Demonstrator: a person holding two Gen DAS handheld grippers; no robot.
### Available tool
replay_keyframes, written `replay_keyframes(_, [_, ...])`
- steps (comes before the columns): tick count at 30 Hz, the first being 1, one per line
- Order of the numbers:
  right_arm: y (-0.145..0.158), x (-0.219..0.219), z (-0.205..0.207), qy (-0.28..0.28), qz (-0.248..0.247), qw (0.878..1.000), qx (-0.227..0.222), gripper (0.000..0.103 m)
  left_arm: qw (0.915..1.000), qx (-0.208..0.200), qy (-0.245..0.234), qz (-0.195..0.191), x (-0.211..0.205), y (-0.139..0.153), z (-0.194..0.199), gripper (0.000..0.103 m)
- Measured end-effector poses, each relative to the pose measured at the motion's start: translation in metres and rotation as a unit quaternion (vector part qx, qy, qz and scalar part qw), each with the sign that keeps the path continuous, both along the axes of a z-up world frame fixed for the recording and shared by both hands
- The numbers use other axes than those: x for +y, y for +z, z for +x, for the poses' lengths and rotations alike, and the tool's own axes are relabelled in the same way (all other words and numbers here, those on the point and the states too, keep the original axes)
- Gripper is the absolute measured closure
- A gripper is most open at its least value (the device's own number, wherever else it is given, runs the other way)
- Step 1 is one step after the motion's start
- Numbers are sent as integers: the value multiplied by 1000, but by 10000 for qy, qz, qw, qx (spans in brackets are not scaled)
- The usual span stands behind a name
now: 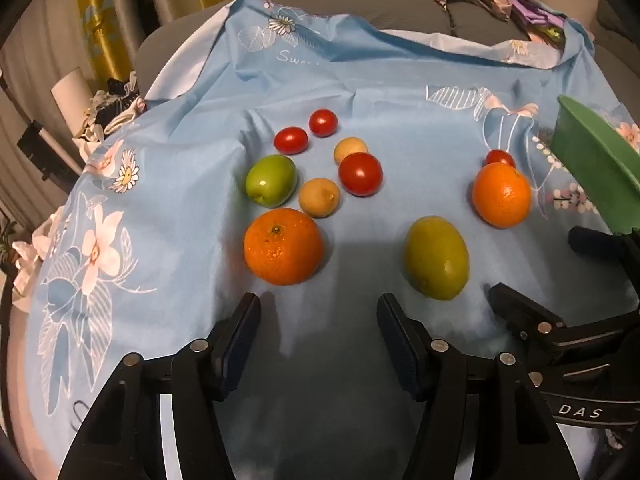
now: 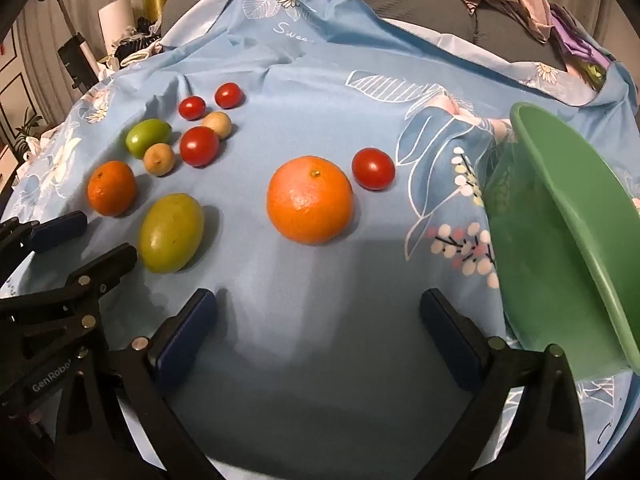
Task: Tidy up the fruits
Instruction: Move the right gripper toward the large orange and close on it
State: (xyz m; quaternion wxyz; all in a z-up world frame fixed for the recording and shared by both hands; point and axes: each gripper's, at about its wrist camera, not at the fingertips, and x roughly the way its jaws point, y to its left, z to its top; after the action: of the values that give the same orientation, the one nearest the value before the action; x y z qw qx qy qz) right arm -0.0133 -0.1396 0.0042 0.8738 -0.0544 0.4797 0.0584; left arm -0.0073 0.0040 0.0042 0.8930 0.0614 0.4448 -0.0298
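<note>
The fruits lie loose on a blue floral cloth (image 2: 312,312): the larger orange (image 2: 310,200) sits alone mid-cloth, a cherry tomato (image 2: 373,169) just beside it toward the green bowl (image 2: 568,216), while left of that orange cluster a second orange (image 2: 112,188), two green fruits (image 2: 171,233), two tan ones and three more tomatoes. The bowl stands tilted, perhaps leaning on a fold, at the cloth's right edge, well apart from the orange. The right gripper (image 2: 318,332) is spread wide over bare cloth short of the orange, and the left gripper (image 1: 318,340) is spread and empty before the second orange, open cloth between them.
</note>
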Motion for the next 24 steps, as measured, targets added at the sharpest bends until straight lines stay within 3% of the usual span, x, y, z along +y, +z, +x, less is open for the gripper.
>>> replay_keyframes(8, [23,-3,1,-45,258,9987,-448,2,9990,-405,17,-173,3,26,-12,40])
replay_keyframes(16, [30,-15,0,-282,641,9967,-417,2,9974,-442,89,-560,11,39,-13,40])
replay_keyframes(24, [32,-19,1,-384,821,9957,-182,12,9954,-431,218,-823,18,42,-14,40])
